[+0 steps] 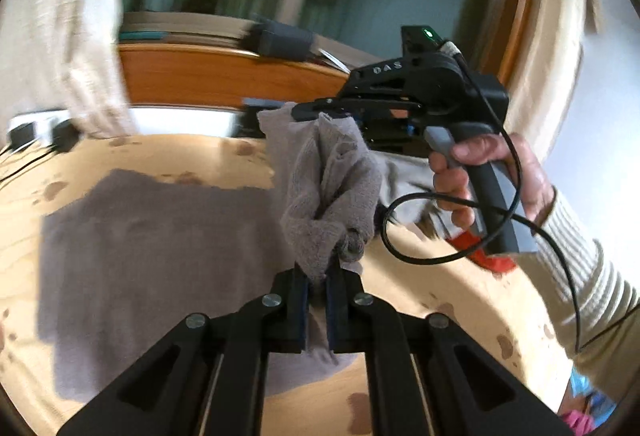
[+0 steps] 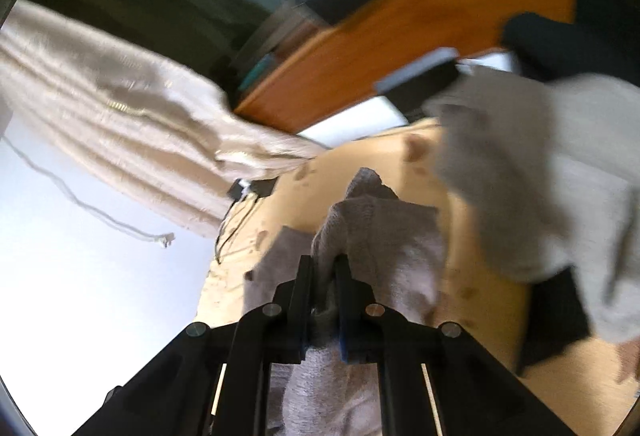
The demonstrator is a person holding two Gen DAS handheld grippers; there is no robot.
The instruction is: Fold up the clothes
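Two black grippers are at work over a pale wooden table (image 1: 132,152) with brown spots. Each one has two fingers.

The left gripper (image 1: 316,276) has its two fingers nearly closed. They pinch a bunched-up bit of a grey-brown towel (image 1: 328,188). That bit is lifted off the table and stands up in a lump in front of the fingers. The rest of the same towel lies flat on the table, spread toward the left edge.

The right gripper (image 2: 324,268) also has its two fingers nearly closed, and they pinch another fold of the towel (image 2: 372,232). From the left wrist view, this right gripper (image 1: 320,110) is up near the far edge of the table, with the towel hanging from its tip. One hand (image 1: 480,180) holds its grey handle, and the sleeve (image 1: 580,276) is cream with ribs. One black cable (image 1: 440,260) loops down from that gripper.

Farther right on the table lies one lighter grey cloth (image 2: 560,172). It is blurred. Something small and red (image 1: 488,256) peeks out under the hand, and I cannot tell what it is.

Cream curtains (image 2: 120,116) hang past the far left corner of the table. Behind the table is an orange-brown wooden board (image 1: 220,72).
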